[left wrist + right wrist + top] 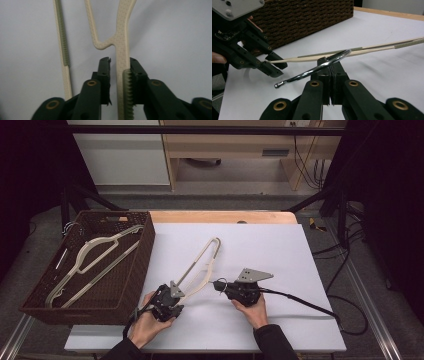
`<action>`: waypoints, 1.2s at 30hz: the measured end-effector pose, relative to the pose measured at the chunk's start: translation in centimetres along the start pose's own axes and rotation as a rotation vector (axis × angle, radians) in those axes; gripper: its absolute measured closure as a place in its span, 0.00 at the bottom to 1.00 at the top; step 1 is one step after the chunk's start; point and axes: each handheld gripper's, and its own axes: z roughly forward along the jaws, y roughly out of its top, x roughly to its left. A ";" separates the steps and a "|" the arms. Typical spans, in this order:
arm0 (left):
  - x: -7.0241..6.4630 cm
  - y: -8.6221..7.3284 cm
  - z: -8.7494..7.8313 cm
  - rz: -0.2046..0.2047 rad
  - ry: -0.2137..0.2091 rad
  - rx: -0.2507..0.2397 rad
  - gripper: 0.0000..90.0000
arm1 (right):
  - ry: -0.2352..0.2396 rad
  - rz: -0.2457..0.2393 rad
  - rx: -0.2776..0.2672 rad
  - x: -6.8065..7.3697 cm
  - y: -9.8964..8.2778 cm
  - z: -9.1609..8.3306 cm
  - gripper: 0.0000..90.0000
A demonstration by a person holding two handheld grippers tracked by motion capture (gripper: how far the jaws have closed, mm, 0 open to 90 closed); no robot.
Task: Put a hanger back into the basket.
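A wicker basket (131, 270) at nine o'clock already holds one hanger (95, 262); at centre, the left gripper (176, 301) closes on a second cream hanger (200, 270), while the right gripper (220, 285) clamps its metal hook (312, 71). Basketing it appears to remain.

The high view looks forward and down from above the near edge of the table (280, 240), taking in the whole top. The left gripper view sits close behind its fingers (103, 72), facing down at the white surface. The right gripper view looks low across the table toward the left edge. All three views share the cream hanger (200, 265).
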 end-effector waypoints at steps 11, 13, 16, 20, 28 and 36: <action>0.0 0.0 -0.8 -0.017 0.048 -0.041 0.90 | -0.028 -0.003 0.013 0.0 0.3 -0.5 0.88; 0.2 0.0 -1.0 -0.024 0.051 -0.054 0.90 | -0.041 -0.010 0.027 0.1 0.3 -0.7 0.84; 0.5 0.0 -1.3 -0.029 0.052 -0.064 0.91 | -0.047 -0.015 0.041 0.1 0.4 -0.9 0.77; 0.8 0.0 -1.7 -0.034 0.057 -0.084 0.91 | -0.068 -0.018 0.055 0.2 0.7 -1.5 0.66; 1.5 0.0 -2.8 -0.043 0.064 -0.135 0.92 | -0.102 -0.046 0.078 0.8 1.4 -3.7 0.39; 2.1 -0.1 -3.5 -0.068 0.081 -0.179 0.93 | -0.137 0.004 0.038 0.2 1.9 -6.5 0.28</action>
